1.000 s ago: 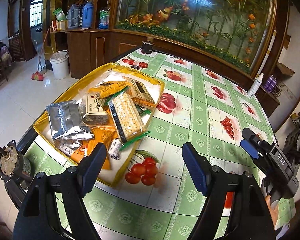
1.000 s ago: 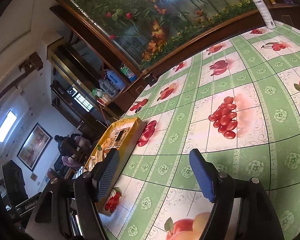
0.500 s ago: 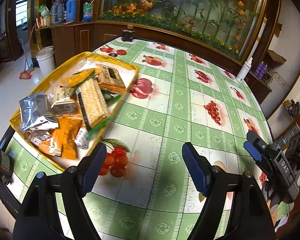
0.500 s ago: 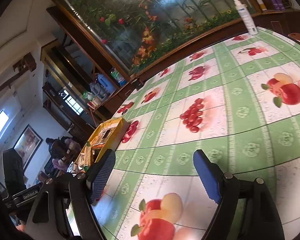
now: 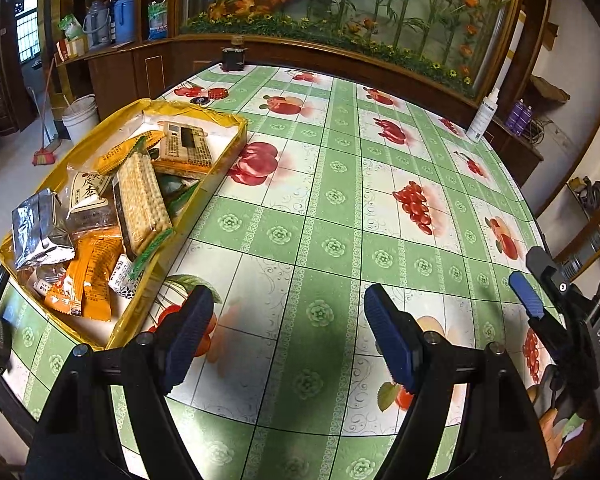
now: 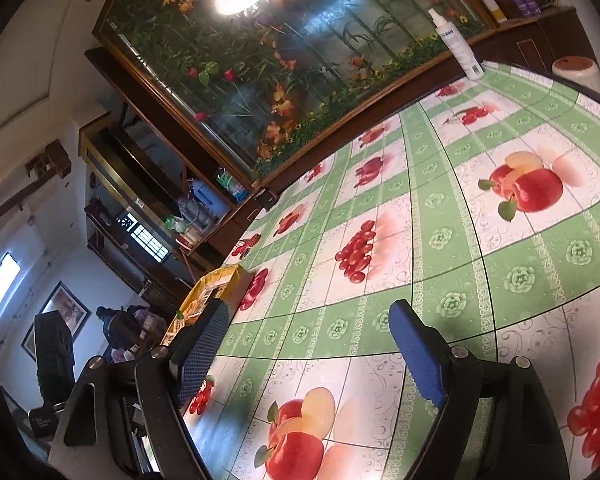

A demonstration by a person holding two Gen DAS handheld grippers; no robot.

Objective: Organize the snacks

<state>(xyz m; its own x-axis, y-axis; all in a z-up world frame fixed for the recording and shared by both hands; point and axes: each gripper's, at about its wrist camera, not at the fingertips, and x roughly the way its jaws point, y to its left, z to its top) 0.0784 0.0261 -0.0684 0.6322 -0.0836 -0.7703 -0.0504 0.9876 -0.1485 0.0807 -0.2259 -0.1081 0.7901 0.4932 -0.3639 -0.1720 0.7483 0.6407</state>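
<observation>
Over on the left edge of the worktop (image 5: 332, 184) sits the yellow tray (image 5: 204, 208), piled with snack packs (image 5: 140, 196). Just right of the tray, the left hand-held gripper (image 5: 288, 332) hangs spread wide over bare cloth, nothing in it. Further right, the right hand-held gripper (image 6: 308, 348) has just been opening, empty too.

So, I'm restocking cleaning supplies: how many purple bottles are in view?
2 purple bottles: side by side on the dark wooden sideboard, right of the white spray bottle; more could be hidden behind them.
</observation>
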